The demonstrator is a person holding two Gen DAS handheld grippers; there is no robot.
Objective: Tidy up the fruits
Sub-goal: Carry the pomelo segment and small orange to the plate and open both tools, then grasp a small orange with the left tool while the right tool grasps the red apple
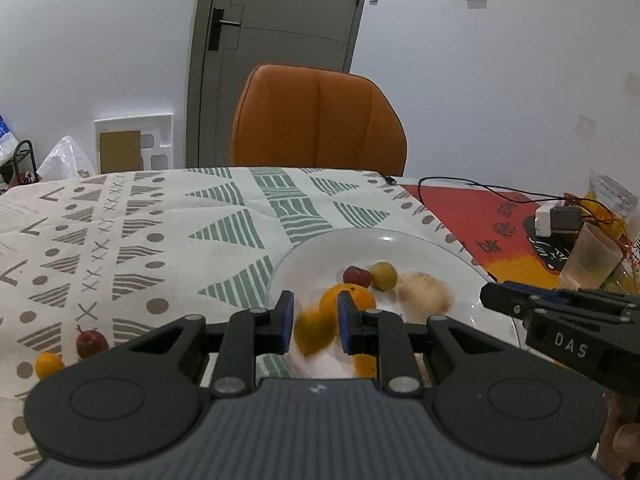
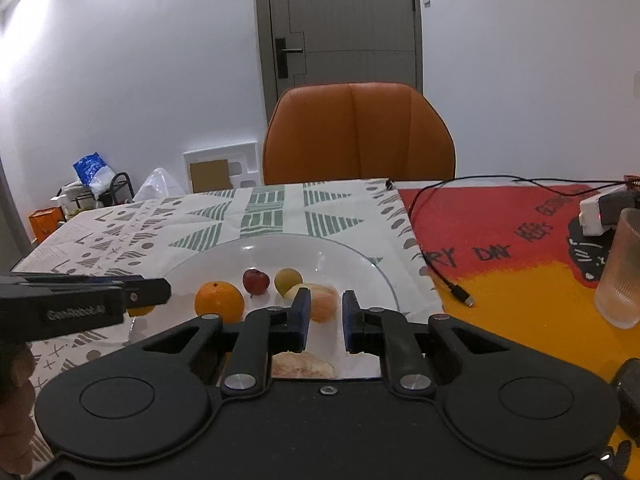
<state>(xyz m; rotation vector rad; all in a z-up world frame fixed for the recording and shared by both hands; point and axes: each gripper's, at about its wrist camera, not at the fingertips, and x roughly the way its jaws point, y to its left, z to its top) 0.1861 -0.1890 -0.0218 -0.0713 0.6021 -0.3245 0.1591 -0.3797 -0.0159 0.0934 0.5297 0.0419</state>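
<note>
A clear glass plate [image 1: 400, 240] [image 2: 320, 242] holds an orange [image 1: 354, 296] [image 2: 219, 300], a small red apple [image 1: 357, 275] [image 2: 256, 281] and a yellow-green fruit [image 1: 384, 275] [image 2: 289, 279]. My left gripper [image 1: 315, 300] [image 2: 160, 290] hangs over the plate's near left rim, shut on a small blurred yellow-orange fruit [image 1: 316, 332]. My right gripper [image 2: 326, 294] [image 1: 486, 298] stands over the plate's near right side. Its jaws leave a narrow gap with nothing pressed between them. A pale peach-coloured fruit [image 2: 326, 304] [image 1: 424, 296], blurred, lies just past its tips.
On the patterned cloth left of the plate lie a red fruit [image 1: 91, 342] and a small orange fruit [image 1: 49, 364]. A ribbed tumbler [image 2: 622, 272], a white charger block [image 2: 596, 212] and a black cable [image 2: 460, 292] sit on the red-yellow mat. An orange chair [image 2: 360, 132] stands behind the table.
</note>
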